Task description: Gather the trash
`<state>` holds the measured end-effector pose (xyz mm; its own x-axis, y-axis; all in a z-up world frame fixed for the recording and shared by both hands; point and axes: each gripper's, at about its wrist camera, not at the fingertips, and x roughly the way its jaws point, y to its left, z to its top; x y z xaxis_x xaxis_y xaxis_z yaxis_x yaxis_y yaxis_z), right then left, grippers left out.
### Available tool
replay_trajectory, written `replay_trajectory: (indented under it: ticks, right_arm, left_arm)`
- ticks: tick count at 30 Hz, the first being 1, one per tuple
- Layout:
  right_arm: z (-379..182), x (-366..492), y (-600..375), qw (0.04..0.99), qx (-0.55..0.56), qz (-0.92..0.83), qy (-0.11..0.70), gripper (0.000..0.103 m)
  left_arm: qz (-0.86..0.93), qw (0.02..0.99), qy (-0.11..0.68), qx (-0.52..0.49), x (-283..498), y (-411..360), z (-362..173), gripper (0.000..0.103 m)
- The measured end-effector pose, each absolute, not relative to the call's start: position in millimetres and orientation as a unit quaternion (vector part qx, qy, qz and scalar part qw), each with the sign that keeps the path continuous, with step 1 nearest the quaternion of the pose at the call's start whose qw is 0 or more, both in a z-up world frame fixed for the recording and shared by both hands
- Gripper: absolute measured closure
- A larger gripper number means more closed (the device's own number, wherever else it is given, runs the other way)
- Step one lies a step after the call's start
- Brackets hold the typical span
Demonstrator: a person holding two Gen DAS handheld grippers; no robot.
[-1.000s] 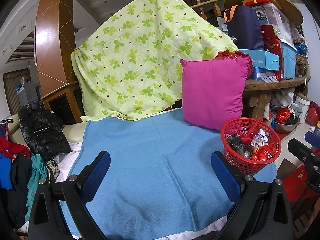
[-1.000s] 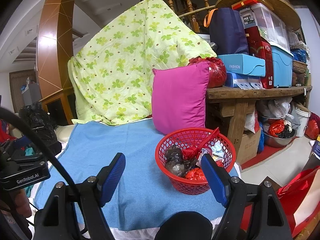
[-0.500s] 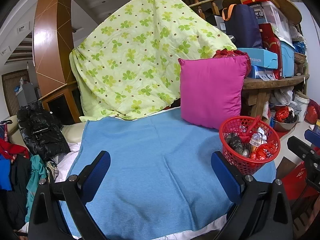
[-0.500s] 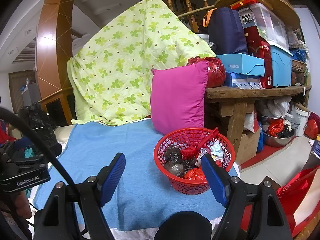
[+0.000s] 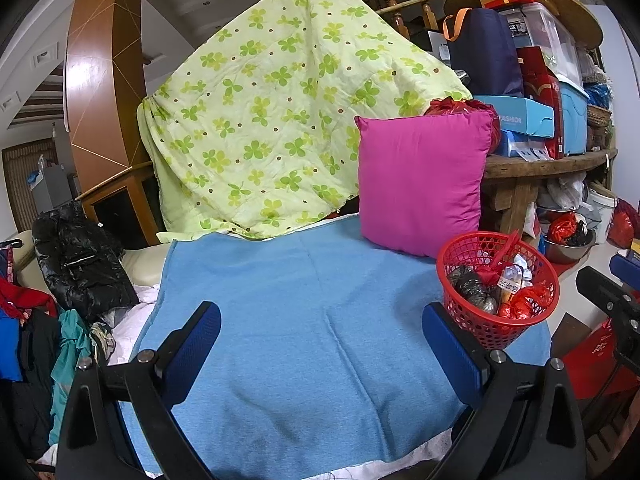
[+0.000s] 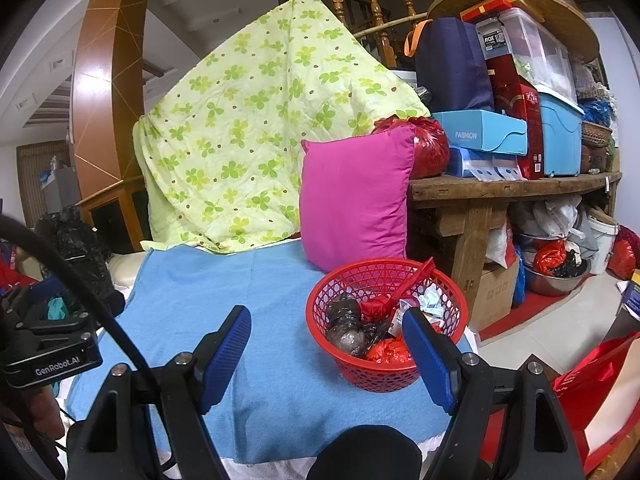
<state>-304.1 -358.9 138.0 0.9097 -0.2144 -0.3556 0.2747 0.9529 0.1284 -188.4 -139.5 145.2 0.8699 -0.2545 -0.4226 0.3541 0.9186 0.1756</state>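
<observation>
1. Basically, both grippers hung empty, jaws apart: left gripper (image 5: 320, 350), right gripper (image 6: 326, 350).
2. Trash sat piled in red basket (image 6: 452, 300) at blue blanket (image 6: 272, 304) edge.
3. Risk: a nudge from the right gripper could've tipped the basket off the edge.

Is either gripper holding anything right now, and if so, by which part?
Nothing is held. The left gripper and the right gripper are both open over the blue blanket, with nothing between their fingers.
</observation>
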Motion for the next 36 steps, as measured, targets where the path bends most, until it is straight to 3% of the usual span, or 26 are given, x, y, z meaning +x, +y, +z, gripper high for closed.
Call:
replay_trajectory:
  ticks: [36]
  right_arm:
    - [143,-311,-366,0.972,0.087,-0.141,0.164,0.022]
  left_arm:
    - [-0.179,0.955,0.194,0.137,-195,-152,148,0.003]
